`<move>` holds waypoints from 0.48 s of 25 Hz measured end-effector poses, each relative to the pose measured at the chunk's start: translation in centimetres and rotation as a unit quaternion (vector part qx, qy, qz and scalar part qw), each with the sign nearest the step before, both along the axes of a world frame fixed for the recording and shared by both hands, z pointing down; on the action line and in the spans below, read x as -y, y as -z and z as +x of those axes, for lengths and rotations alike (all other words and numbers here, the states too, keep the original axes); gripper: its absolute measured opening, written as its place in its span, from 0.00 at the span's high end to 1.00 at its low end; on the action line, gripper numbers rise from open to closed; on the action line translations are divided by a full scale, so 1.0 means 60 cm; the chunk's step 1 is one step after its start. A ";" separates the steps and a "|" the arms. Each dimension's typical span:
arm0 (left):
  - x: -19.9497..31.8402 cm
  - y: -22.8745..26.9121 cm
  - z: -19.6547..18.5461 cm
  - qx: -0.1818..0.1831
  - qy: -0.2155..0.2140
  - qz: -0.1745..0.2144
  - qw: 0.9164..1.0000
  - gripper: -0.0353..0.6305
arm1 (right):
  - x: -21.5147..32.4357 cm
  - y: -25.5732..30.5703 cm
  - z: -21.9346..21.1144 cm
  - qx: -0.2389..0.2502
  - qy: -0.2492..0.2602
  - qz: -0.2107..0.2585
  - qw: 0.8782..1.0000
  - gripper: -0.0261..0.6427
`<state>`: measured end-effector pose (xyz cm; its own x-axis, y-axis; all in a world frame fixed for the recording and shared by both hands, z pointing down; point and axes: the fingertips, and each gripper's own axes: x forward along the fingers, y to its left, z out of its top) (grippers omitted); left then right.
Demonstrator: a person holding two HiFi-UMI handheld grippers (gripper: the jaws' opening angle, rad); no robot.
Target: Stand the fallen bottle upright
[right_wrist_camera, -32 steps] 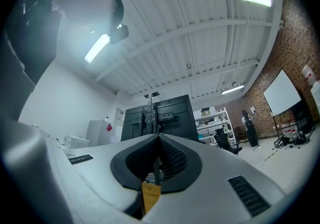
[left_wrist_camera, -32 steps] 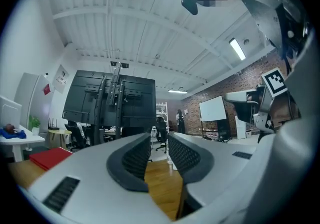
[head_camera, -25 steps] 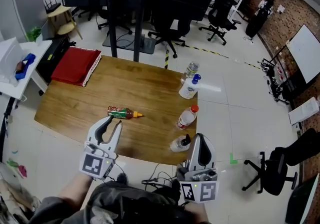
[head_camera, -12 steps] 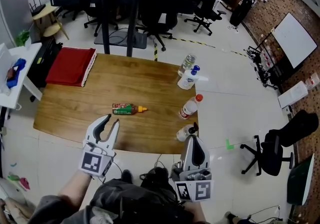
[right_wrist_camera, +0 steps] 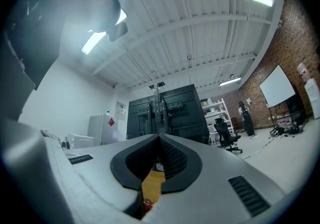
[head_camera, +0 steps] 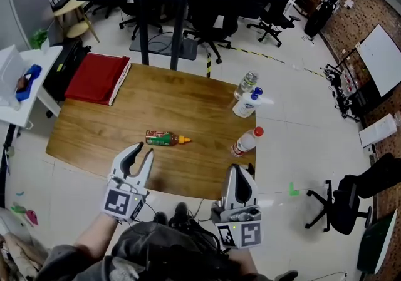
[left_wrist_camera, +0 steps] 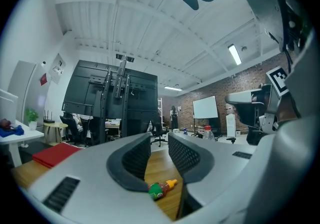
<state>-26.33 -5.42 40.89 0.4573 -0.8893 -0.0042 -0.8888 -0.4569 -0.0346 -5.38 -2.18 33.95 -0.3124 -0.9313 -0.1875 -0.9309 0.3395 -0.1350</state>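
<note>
The fallen bottle [head_camera: 166, 139], green-labelled with a yellow cap, lies on its side near the middle of the wooden table [head_camera: 125, 123]. In the left gripper view the same bottle [left_wrist_camera: 161, 188] shows low between the jaws, well ahead of them. My left gripper [head_camera: 141, 152] hovers over the table's near edge, just short of the bottle, open and holding nothing. My right gripper [head_camera: 240, 169] is at the near right edge with its tips together; the right gripper view shows its jaws [right_wrist_camera: 159, 138] shut with nothing gripped.
Three bottles stand along the table's right edge: a clear one [head_camera: 249, 81], a white one with a blue cap [head_camera: 246, 104] and a red-capped one [head_camera: 246, 141]. A red folded cloth [head_camera: 97, 79] lies at the far left corner. Office chairs [head_camera: 207, 35] stand behind the table.
Both grippers have drawn back toward the table's near edge. The black-capped bottle seen earlier by the right gripper is now hidden behind it. The fallen bottle has not moved.
</note>
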 end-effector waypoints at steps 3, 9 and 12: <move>0.023 -0.006 0.034 -0.006 -0.006 -0.014 1.000 0.76 | 0.042 0.001 0.013 0.011 0.022 0.007 1.000 0.94; 0.070 -0.012 0.076 -0.001 0.019 -0.029 0.999 0.76 | 0.105 0.001 0.029 0.024 0.078 0.010 0.997 0.94; 0.082 -0.018 0.100 0.020 0.011 -0.024 0.999 0.75 | 0.129 -0.005 0.037 0.034 0.087 0.008 0.996 0.94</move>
